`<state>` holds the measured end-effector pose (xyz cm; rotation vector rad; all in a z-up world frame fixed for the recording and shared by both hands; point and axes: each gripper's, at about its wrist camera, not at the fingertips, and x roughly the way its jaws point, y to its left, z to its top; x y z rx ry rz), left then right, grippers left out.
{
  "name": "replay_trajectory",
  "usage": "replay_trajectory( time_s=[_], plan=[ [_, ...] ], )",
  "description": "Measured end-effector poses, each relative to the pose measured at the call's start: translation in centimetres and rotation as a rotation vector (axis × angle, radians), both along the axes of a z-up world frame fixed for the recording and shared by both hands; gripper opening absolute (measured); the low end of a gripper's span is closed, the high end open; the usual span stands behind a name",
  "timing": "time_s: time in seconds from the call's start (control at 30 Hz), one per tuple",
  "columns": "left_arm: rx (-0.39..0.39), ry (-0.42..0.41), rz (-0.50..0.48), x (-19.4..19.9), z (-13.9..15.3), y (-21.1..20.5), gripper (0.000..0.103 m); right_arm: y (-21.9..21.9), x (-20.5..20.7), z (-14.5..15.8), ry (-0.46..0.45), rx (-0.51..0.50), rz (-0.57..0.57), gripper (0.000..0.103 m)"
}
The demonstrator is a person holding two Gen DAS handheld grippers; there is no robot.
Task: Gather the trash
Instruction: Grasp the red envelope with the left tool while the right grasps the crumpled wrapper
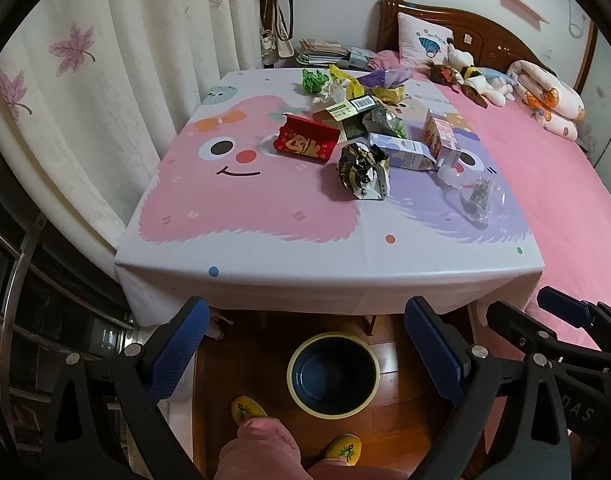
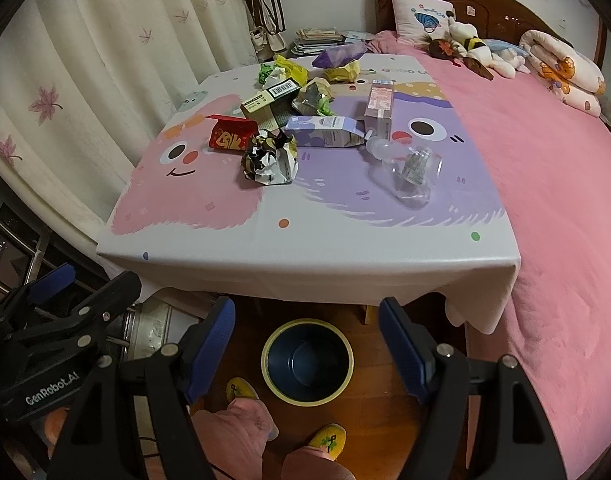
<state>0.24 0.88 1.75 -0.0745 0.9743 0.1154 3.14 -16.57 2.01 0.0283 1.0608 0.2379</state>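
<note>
Trash [image 1: 363, 170] lay scattered mid-frame on the desk [image 1: 265, 248], while both tongs, left tongs [image 1: 305, 344] and right tongs [image 2: 305, 344], gaped empty above the bin [image 1: 332, 374] at bottom centre.

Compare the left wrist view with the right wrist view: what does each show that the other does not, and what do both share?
Only the left wrist view shows the red wall shelves and the right gripper, at its right edge. Only the right wrist view shows the left gripper, marked GenRobot.AI, at its left edge. Both show the trash pile with the crumpled wrapper and clear bottle, the empty bin, yellow slippers and bed.
</note>
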Motion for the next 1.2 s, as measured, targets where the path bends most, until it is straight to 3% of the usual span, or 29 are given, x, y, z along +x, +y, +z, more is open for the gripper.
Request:
replay_trajectory(
  time_s=[0.27,0.53,0.9,1.2],
  plan=[
    [0.014,0.000,0.016,0.9,0.5,0.4,0.097,0.5,1.1,0.2,-0.002,0.017,0.021,0.075],
    [0.046,-0.037,-0.034,4.0,1.2,1.2,0.097,1.4,3.5,0.2,-0.007,0.025,-0.018,0.075],
    [0.134,-0.057,-0.236,12.9,2.7,4.6,0.097,4.6,10.4,-0.2,0.028,0.117,-0.117,0.075],
    [0.188,0.019,-0.448,21.7,1.3,7.8,0.097,7.3,17.8,-5.7,0.136,0.176,-0.257,0.075]
  ],
)
